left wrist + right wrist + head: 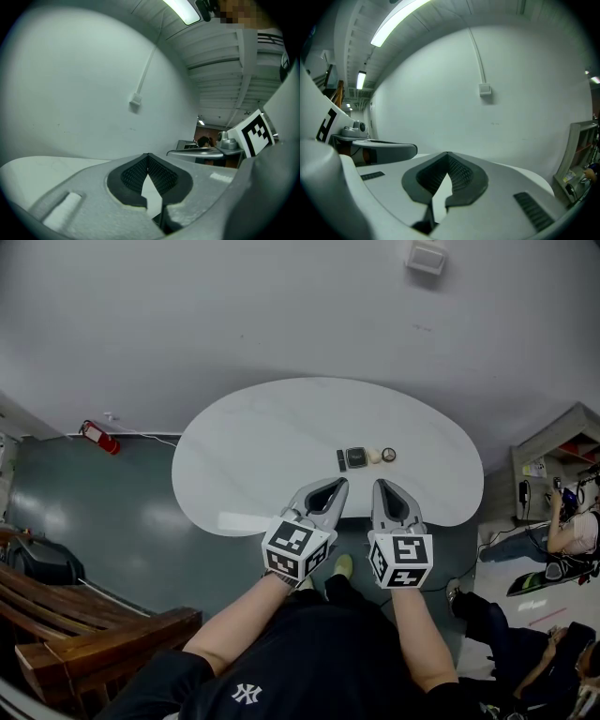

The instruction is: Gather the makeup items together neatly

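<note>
Left gripper (341,483) and right gripper (379,485), jaws together, empty; makeup items (355,457) just ahead.

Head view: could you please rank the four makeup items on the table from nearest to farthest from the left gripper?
1. Slim dark stick, left end of the row, just ahead of the left gripper.
2. Square dark compact, beside the stick.
3. Small cream item, right of the compact.
4. Dark ring, right end.
</note>
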Demonstrator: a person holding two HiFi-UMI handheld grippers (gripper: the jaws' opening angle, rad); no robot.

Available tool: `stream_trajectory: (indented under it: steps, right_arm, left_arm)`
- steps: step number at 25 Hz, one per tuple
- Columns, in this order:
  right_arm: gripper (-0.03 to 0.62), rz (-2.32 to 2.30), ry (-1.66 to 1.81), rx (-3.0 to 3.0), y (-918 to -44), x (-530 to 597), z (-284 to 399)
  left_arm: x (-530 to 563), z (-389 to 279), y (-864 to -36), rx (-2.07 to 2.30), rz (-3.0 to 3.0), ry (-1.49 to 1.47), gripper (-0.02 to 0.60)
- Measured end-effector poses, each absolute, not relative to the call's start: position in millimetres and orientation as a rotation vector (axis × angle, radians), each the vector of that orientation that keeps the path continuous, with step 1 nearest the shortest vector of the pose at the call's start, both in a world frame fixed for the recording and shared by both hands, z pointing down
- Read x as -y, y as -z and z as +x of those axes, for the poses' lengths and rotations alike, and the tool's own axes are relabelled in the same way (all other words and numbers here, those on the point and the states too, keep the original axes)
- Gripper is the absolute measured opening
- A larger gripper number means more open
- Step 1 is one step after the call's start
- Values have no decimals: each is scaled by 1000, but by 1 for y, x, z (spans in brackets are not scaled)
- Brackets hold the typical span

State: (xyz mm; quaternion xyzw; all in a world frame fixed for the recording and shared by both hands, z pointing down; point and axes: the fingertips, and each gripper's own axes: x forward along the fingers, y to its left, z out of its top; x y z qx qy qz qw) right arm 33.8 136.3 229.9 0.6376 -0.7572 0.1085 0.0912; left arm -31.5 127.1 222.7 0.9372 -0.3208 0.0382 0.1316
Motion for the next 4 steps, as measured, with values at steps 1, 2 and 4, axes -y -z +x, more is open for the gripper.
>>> stream_trajectory:
  steps: [1,2,4]
  right_arm:
    - [14,1891,-317,2254,-229,-136,33]
    - [14,1886,-312,2259,-229,-136,31]
    - [14,1878,-301,2266,-228,-136,29]
  left_arm:
    - [-127,-32,-222,933,2723,-109,9]
    - [-127,-32,-222,934,2725,-107,8]
    - [-127,-32,-222,934,2727,-105,9]
